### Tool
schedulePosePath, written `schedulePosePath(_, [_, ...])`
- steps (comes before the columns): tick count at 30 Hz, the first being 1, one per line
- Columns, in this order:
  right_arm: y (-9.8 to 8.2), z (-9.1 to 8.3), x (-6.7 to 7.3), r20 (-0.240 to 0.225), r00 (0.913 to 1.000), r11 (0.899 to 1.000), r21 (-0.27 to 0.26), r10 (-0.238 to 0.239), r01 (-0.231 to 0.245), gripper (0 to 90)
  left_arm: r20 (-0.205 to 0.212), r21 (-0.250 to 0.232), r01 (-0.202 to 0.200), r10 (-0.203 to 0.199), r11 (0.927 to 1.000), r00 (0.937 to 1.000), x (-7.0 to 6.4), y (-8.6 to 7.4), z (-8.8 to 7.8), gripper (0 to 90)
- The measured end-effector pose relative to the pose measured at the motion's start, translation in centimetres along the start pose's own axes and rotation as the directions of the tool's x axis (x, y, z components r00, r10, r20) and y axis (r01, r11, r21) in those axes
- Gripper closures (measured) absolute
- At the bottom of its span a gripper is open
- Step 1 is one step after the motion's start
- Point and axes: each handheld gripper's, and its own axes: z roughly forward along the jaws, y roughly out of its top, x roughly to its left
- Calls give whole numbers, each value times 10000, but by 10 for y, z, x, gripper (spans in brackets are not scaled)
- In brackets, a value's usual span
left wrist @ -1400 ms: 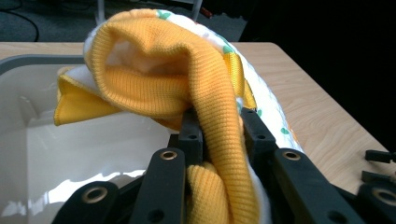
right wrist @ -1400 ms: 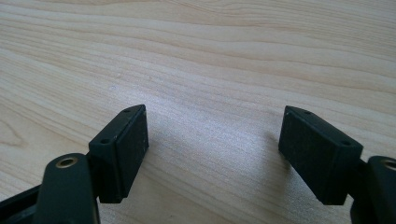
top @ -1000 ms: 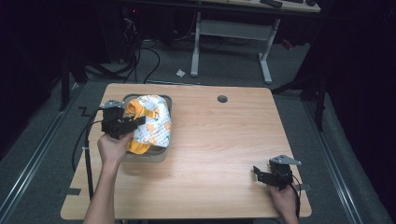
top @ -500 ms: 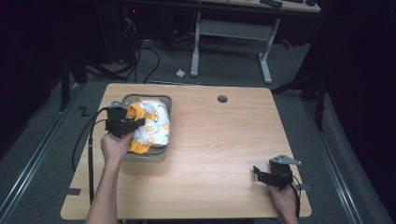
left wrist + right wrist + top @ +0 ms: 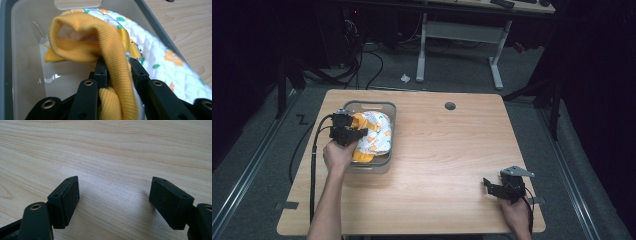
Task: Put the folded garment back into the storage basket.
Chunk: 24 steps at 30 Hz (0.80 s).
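- Our left claw (image 5: 357,134) sits over the grey bin (image 5: 388,131) at the counter's left side, and its jaws are pinching the yellow ribbed cuff (image 5: 110,57) of a garment.
- In the left gripper view the knit fabric is squeezed between the two black jaws, folding over above them in a loop, so the hold looks firm.
- We have just seen those jaws ease apart a touch, yet the cuff is clamped between them.
- The garment (image 5: 374,135) itself lies heaped in the bin: white quilted cloth with orange and green print, and a yellow strap with a metal ring (image 5: 136,48) beside the cuff.
- Why grab the cuff? We judge it is the thickest, easiest edge to catch, and it gives a clear end to pull or tuck by.
- The claw reaches inside the bin walls, which suits either pressing the garment down or lifting it out; we cannot tell which from here.
- Over on the right, our right claw (image 5: 113,202) rests low over the bare wooden counter (image 5: 452,150), jaws spread wide with nothing between them.
- It sits near the counter's front right corner, well apart from the bin, parked out of the way, we reckon, until a second hold is needed.
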Motion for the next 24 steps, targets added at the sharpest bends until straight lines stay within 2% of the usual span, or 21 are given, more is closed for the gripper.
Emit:
schedulePosePath(3, [0,0,0,3,10000,10000,2,2,-2,244,40,195,-28,28,9998,10000,-1,1,5,707])
schedulePosePath(6, [0,0,0,6,10000,10000,2,3,-3,244,-377,498,-200,219,9986,9990,-4,1,10,687])
schedulePosePath(9, [0,0,0,2,10000,10000,1,10,-10,244,-1039,753,-59,138,9971,9945,-5,3,13,576])
schedulePosePath(11, [0,0,0,9,10000,10000,1,6,-6,244,-1168,774,156,-65,9969,9931,-3,3,13,484])
schedulePosePath(15, [0,0,0,3,10000,10000,3,6,-6,244,-1392,401,380,-321,9985,9897,0,1,6,405])
schedulePosePath(19, [0,0,0,11,10000,10000,2,6,-6,244,-1427,31,322,-315,9995,9893,-2,0,-3,379])
schedulePosePath(24, [0,0,0,11,10000,10000,2,2,-2,244,-1090,-410,400,-443,9984,9931,-5,-2,-12,361])
